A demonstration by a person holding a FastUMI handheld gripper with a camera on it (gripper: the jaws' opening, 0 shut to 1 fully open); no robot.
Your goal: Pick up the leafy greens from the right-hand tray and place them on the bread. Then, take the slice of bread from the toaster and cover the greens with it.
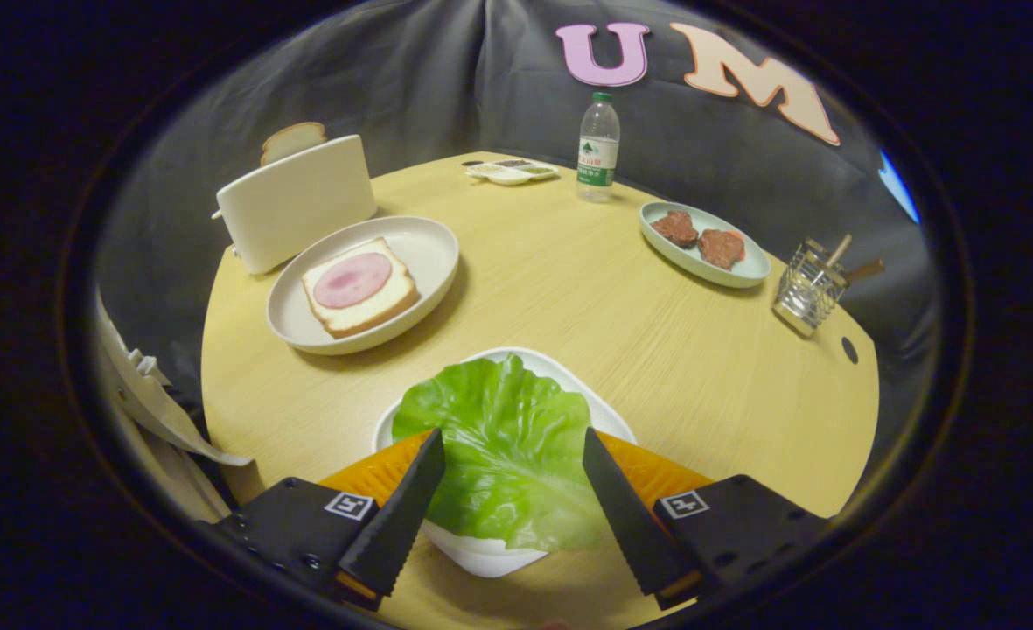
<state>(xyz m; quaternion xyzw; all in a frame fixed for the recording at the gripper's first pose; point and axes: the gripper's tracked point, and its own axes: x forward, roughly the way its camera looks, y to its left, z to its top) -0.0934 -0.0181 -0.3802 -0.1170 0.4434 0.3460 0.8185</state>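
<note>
A green lettuce leaf (503, 446) lies on a white square tray (560, 367) at the near edge of the round wooden table. My gripper (513, 442) is open above it, one finger on each side of the leaf, neither pressing on it. Beyond and to the left, a round cream plate (424, 241) holds a slice of bread (360, 289) topped with a pink ham slice (352, 279). Behind that plate stands a white toaster (296, 201) with a bread slice (293, 140) sticking out of its top.
A pale green oval dish (748, 271) with two brown patties sits at the right. A wire utensil holder (809, 289) stands near the right edge. A water bottle (598, 147) and a small flat tray (509, 171) are at the far side. White chair parts (153, 402) show left.
</note>
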